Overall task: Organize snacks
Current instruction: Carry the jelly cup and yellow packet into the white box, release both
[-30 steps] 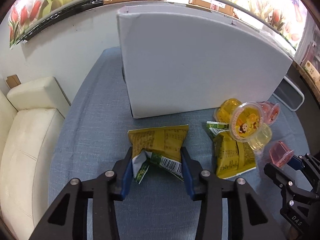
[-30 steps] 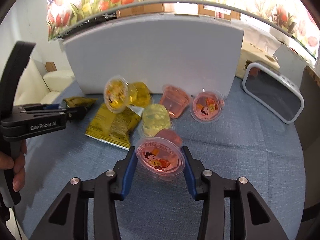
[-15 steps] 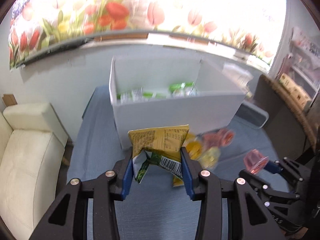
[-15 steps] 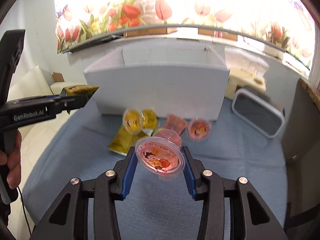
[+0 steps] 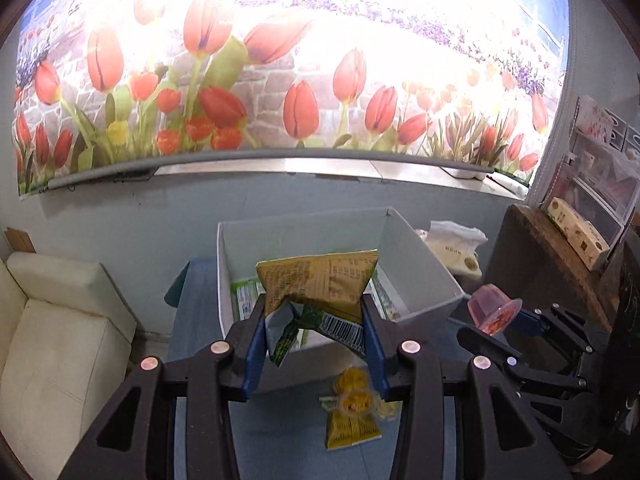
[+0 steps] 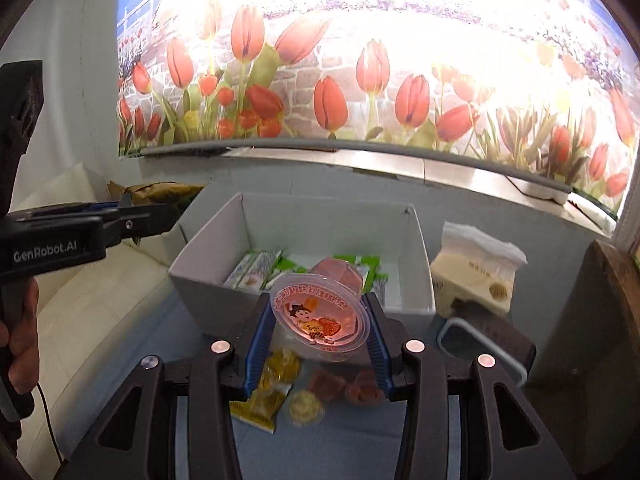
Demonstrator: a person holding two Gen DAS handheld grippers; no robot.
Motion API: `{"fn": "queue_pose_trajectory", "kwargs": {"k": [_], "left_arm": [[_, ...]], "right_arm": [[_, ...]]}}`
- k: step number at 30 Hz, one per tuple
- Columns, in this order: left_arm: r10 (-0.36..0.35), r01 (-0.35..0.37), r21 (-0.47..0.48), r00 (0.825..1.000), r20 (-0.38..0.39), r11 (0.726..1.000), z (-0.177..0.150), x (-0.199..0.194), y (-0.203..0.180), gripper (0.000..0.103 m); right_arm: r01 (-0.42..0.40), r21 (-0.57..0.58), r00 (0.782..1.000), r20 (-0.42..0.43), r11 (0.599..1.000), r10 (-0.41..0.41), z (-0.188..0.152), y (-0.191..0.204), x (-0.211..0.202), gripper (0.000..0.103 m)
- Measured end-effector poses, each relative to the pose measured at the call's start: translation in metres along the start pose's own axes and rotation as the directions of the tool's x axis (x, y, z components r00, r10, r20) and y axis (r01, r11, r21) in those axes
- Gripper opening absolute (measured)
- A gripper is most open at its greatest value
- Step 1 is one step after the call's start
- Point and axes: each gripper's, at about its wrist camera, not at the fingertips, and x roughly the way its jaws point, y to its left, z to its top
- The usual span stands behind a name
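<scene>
**Both grippers loaded above the white box**

The left gripper has its fingers clenched on a crumpled yellow snack packet, held up over the near wall of the white box. The right gripper grips a pink jelly cup by its rim, fingers set wide, in front of the box. More jelly cups and a second yellow packet lie below on the blue desk.

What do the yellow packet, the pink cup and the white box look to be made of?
Yellow packet: thin printed plastic film, likely; it crumples and creases. Pink cup: clear glossy plastic under a printed peel-off film lid. White box: matte card or foam board, probably; flat panels with folded corners.
</scene>
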Motion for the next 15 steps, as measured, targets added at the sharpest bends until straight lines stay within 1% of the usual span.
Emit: {"fn": "queue_pose_trajectory", "kwargs": {"k": [2,4,5,8,11,15], "left_arm": [[-0.004,0.004,-0.007,1.000,0.007,1.000,0.011,0.006,0.001,0.047],[-0.014,0.014,-0.025,1.000,-0.004,1.000,0.021,0.016,0.006,0.047],[-0.012,0.012,-0.029,1.000,-0.009,1.000,0.025,0.022,0.008,0.047],[0.005,-0.005,-0.029,1.000,-0.024,1.000,0.033,0.039,0.015,0.047],[0.008,-0.010,-0.039,0.999,-0.045,0.999,0.039,0.059,0.023,0.047],[0.015,-0.018,-0.036,0.996,-0.092,0.999,0.041,0.094,0.029,0.047]], "right_arm": [[0.013,0.001,1.000,0.005,1.000,-0.013,0.014,-0.004,0.008,0.048],[-0.001,0.025,1.000,0.006,1.000,0.000,0.028,-0.011,0.018,0.048],[-0.009,0.032,1.000,0.008,0.999,0.009,0.034,-0.014,0.023,0.048],[0.012,0.025,1.000,0.003,1.000,-0.012,0.048,-0.021,0.042,0.048],[0.019,0.022,1.000,-0.020,1.000,-0.019,0.054,-0.028,0.066,0.048],[0.029,0.037,0.997,-0.069,0.999,-0.027,0.055,-0.039,0.102,0.048]]}}
